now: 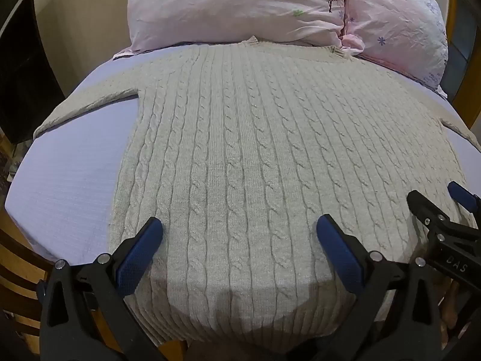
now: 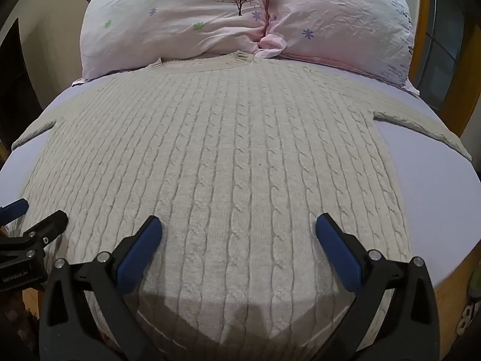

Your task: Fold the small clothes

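Sweater (image 1: 240, 156) spread flat on lavender sheet (image 1: 69, 180), long axis running straight ahead of both claws, neckline far, hem nearest. Left gripper (image 1: 240, 240) and right gripper (image 2: 239, 237) spread wide above hem. Pillows (image 2: 240, 15) beyond neckline.

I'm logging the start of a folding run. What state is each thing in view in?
Cream cable-knit sweater: spread flat, unfolded, sleeves out to both sides.
Left claw: open, over the hem, holding nothing.
Right claw: open, over the hem, holding nothing.
Pink floral pillows: two, side by side past the collar.
Lavender bedsheet: smooth under the sweater.
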Demonstrator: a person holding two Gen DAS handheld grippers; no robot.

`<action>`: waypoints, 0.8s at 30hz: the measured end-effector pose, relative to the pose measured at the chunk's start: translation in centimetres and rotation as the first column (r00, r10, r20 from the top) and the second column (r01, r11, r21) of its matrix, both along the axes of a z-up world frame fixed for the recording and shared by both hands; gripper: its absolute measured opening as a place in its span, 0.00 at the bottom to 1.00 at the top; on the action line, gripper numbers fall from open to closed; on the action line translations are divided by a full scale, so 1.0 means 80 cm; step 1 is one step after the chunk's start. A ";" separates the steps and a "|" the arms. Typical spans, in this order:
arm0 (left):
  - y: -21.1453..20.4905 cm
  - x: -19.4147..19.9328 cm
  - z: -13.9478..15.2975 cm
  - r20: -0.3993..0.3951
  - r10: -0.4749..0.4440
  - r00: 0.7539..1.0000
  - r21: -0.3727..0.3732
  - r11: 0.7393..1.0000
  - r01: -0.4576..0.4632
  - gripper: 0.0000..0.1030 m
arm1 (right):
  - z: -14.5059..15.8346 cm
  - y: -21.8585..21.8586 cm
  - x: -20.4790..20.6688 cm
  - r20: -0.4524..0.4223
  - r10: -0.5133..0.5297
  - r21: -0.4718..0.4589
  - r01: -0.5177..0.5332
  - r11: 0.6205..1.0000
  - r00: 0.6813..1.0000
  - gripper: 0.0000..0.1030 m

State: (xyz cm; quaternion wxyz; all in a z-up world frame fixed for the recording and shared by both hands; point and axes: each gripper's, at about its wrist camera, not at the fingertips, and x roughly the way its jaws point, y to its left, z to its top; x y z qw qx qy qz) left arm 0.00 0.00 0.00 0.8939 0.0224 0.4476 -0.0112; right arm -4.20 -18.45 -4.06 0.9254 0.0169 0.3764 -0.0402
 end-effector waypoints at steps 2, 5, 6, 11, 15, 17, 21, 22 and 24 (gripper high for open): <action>0.000 0.000 0.000 -0.001 0.000 1.000 -0.002 1.000 0.000 0.99 | 0.000 -0.001 -0.001 0.009 0.001 0.008 -0.001 1.000 1.000 0.98; 0.000 0.000 0.000 -0.001 0.000 1.000 -0.001 1.000 0.000 0.99 | 0.000 -0.001 -0.001 0.008 0.001 0.007 -0.001 1.000 1.000 0.98; 0.000 0.000 0.000 -0.001 0.000 1.000 -0.001 1.000 0.000 0.99 | 0.000 -0.002 -0.001 0.008 0.000 0.008 -0.001 1.000 1.000 0.98; 0.000 0.000 0.000 -0.001 0.000 1.000 -0.001 1.000 0.000 0.99 | 0.000 -0.002 -0.002 0.009 0.001 0.007 -0.001 1.000 1.000 0.98; 0.000 0.000 0.000 0.000 0.000 1.000 0.000 1.000 0.000 0.99 | 0.001 -0.003 -0.001 0.010 0.001 0.007 -0.001 1.000 1.000 0.98; 0.000 0.000 0.000 0.000 0.000 1.000 0.000 1.000 0.000 0.99 | 0.001 -0.003 -0.001 0.010 0.001 0.007 -0.001 1.000 1.000 0.98; 0.000 0.000 0.000 0.001 0.000 1.000 0.000 1.000 0.000 0.99 | 0.001 -0.003 -0.001 0.011 0.001 0.008 -0.001 1.000 1.000 0.98; 0.000 0.000 0.000 0.001 0.000 1.000 0.000 1.000 0.000 0.99 | 0.001 -0.003 -0.001 0.011 0.001 0.007 -0.001 1.000 1.000 0.98; 0.000 0.000 0.000 0.001 0.000 1.000 0.000 1.000 0.000 0.99 | 0.001 -0.003 -0.001 0.011 0.001 0.008 -0.001 1.000 1.000 0.98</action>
